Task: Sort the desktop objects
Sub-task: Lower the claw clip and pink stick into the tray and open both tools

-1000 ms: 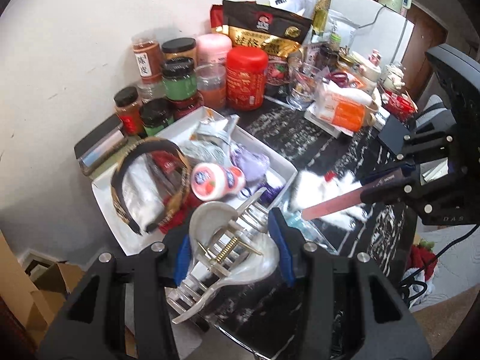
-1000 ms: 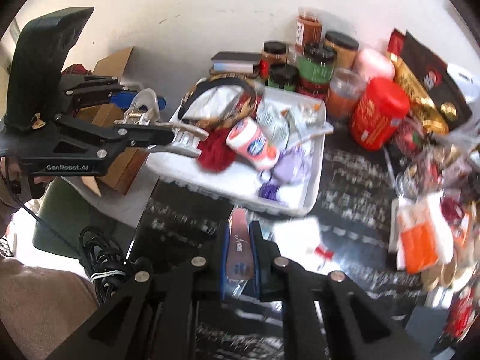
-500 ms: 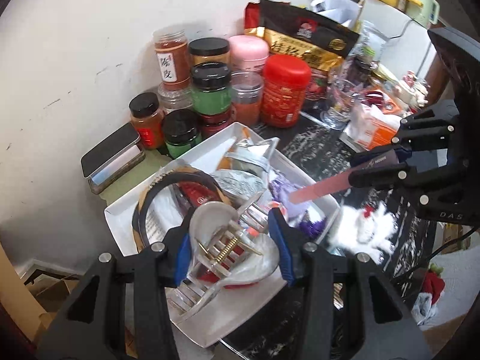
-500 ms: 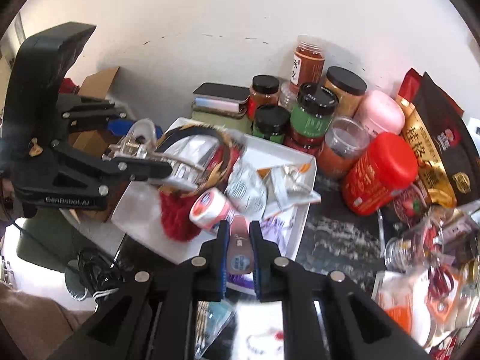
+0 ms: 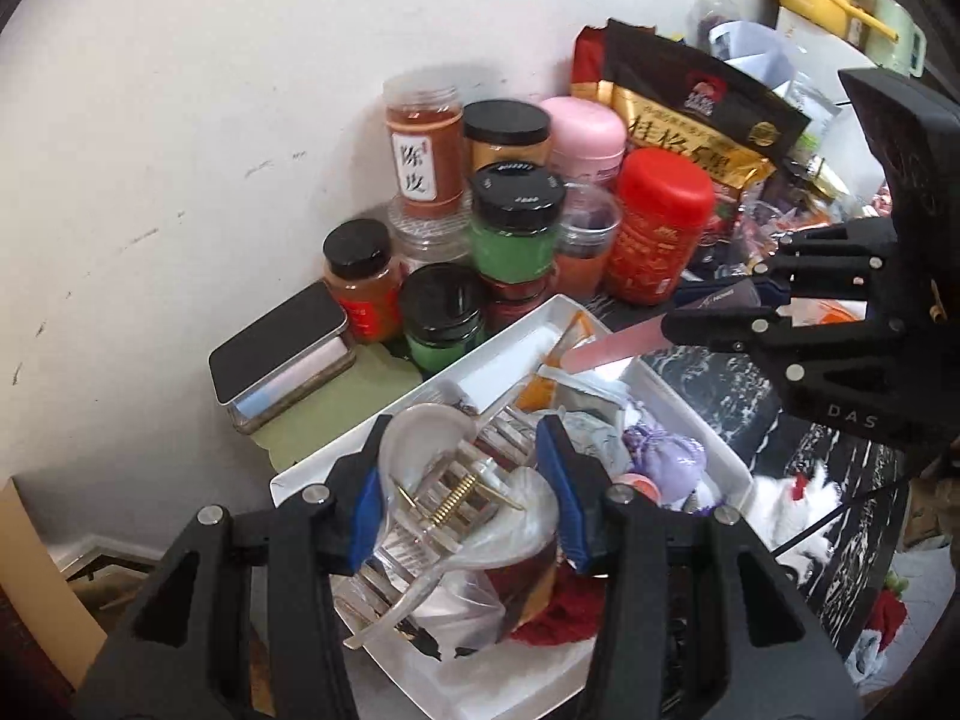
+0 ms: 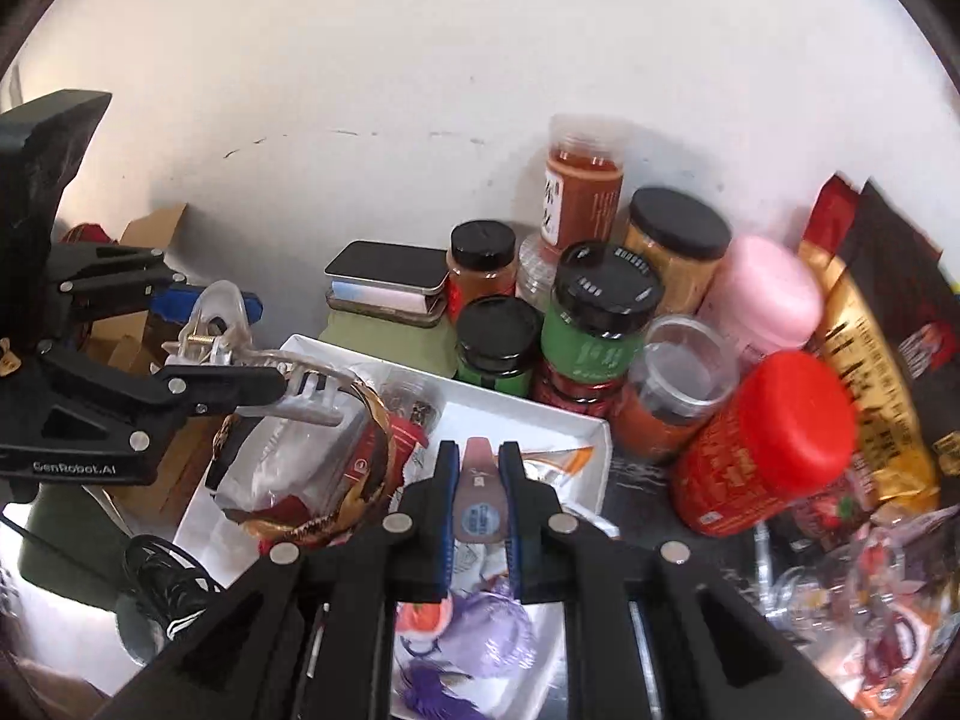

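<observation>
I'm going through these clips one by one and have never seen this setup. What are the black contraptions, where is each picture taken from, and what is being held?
There is no robot here: a person holds a pair of black tongs in each hand, each with a fisheye camera looking along its fingers.

One picture is from the left tongs, which are shut on a clear plastic hair claw clip. The other is from the right tongs, shut on a flat pink nail file. Each camera also sees the other tongs from the side.

Both hover over a white tray holding a headband, foil packets and a purple pouch. Behind it, against the wall, stand spice jars, a red canister, a pink jar and a small tin.
</observation>
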Action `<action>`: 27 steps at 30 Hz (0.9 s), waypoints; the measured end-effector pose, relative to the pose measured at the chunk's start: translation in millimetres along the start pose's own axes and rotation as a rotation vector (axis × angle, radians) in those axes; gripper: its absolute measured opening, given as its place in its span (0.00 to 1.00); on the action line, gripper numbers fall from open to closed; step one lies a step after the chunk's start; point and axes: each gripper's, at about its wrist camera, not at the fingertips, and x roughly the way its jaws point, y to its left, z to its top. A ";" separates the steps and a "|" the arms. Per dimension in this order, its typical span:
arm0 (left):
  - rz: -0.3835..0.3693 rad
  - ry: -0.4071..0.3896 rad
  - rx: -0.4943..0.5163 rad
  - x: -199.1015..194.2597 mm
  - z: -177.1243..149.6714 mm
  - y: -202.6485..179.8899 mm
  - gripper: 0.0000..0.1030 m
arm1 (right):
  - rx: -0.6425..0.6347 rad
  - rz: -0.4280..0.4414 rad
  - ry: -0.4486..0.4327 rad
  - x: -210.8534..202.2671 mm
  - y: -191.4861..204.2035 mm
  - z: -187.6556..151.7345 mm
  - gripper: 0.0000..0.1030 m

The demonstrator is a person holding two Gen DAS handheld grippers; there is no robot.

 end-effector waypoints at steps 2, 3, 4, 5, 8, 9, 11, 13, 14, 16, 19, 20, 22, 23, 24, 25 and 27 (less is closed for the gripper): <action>-0.008 0.026 -0.019 9.0 -3.8 2.6 0.44 | 0.018 0.013 0.015 11.2 0.2 -4.9 0.12; -0.013 0.037 -0.026 13.1 -6.0 3.4 0.44 | 0.026 0.018 0.023 15.6 0.2 -8.4 0.12; -0.018 0.047 -0.033 16.7 -9.0 3.4 0.44 | 0.034 0.026 0.035 21.2 0.1 -13.4 0.12; -0.020 0.058 -0.038 20.5 -13.2 2.8 0.44 | 0.038 0.026 0.043 24.1 0.4 -17.6 0.12; -0.026 0.087 -0.046 29.7 -24.1 0.0 0.44 | 0.053 0.022 0.065 32.5 -1.8 -30.1 0.12; -0.029 0.094 -0.051 32.0 -26.8 -0.9 0.44 | 0.062 0.025 0.073 34.6 -3.3 -33.6 0.12; -0.034 0.108 -0.062 37.4 -32.7 -1.1 0.44 | 0.073 0.030 0.089 39.0 -5.7 -41.5 0.12; -0.037 0.120 -0.070 41.7 -36.7 -2.1 0.44 | 0.073 0.031 0.106 43.1 -6.0 -48.6 0.12; -0.037 0.124 -0.074 43.5 -38.6 -2.5 0.44 | 0.072 0.030 0.112 44.5 -5.2 -51.3 0.12; -0.034 0.136 -0.078 47.1 -41.9 -3.3 0.44 | 0.073 0.030 0.124 47.8 -4.2 -57.0 0.12; -0.027 0.152 -0.084 51.9 -46.2 -3.3 0.44 | 0.075 0.031 0.144 54.3 -3.5 -64.1 0.12; -0.023 0.158 -0.085 53.5 -47.3 -3.2 0.44 | 0.077 0.033 0.151 56.3 -3.5 -66.0 0.12; -0.017 0.171 -0.086 56.4 -49.6 -3.4 0.44 | 0.077 0.042 0.168 61.0 -2.6 -70.1 0.13; -0.005 0.178 -0.085 58.0 -50.7 -3.7 0.44 | 0.075 0.046 0.177 63.1 -1.7 -71.8 0.13; 0.007 0.184 -0.085 59.1 -51.2 -3.6 0.44 | 0.071 0.048 0.186 64.8 -0.4 -73.2 0.13; 0.022 0.190 -0.087 60.3 -51.4 -3.8 0.45 | 0.065 0.046 0.195 66.9 1.3 -74.6 0.13; 0.054 0.210 -0.098 63.6 -51.2 -3.3 0.49 | 0.062 0.049 0.215 70.3 3.1 -76.4 0.17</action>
